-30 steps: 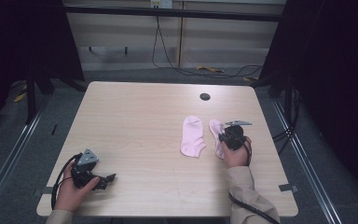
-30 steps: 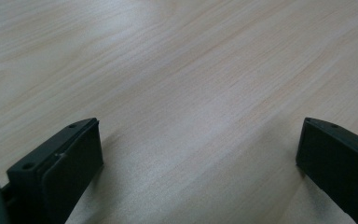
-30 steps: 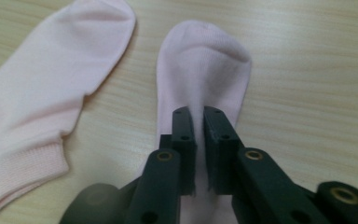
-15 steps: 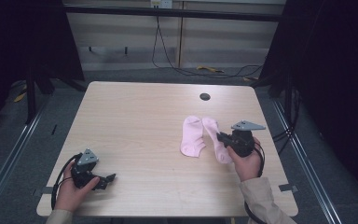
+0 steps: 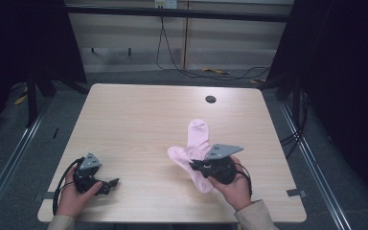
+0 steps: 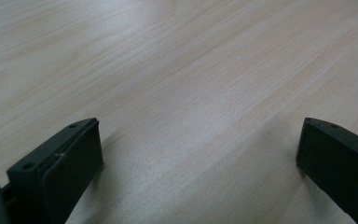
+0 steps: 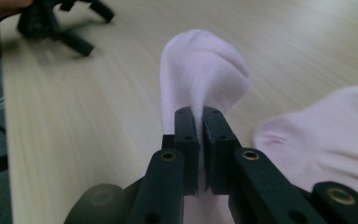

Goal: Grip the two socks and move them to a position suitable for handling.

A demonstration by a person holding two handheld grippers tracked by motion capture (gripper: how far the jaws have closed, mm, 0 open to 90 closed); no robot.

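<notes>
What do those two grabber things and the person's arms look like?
Both are black. The left gripper and the right gripper each carry a grey three-cornered plate on top and trail a black cable. The right gripper's jaws are flat black blocks with small round screw holes. The person wears light beige sleeves.

High view overhead facing forward, gripper views low, close, sharing the table (image 5: pixel 143 120).

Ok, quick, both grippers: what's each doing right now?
Left gripper: open, holding nothing, resting low over the table.
Right gripper: closed on a pink sock.
</notes>
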